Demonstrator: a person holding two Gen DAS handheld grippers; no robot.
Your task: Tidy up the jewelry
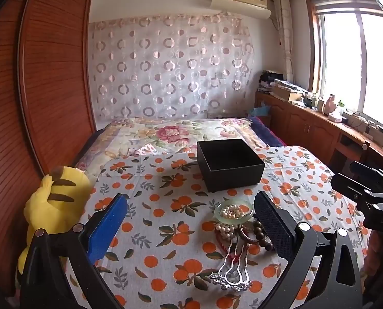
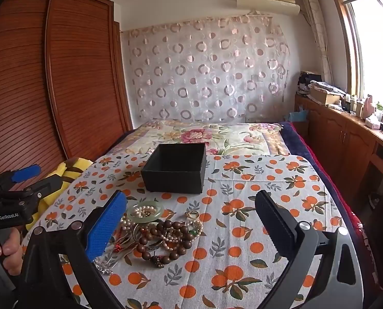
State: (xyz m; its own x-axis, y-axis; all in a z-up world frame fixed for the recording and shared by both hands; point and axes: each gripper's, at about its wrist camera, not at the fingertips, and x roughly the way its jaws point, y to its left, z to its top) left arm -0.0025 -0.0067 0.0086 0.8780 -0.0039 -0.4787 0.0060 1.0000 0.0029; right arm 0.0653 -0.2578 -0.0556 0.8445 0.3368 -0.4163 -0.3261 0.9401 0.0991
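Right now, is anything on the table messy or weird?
Yes. The jewelry is heaped in a tangle on the orange-print tablecloth: brown wooden beads, pearl strands and a silver hairpin overlap, while the open black box behind looks empty.

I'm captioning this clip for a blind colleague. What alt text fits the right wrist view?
An open right gripper hovers over a jewelry pile of pearls, brown wooden beads and a pale green bangle on an orange-print cloth. An open, empty black box sits just beyond; the left gripper shows at the left edge.
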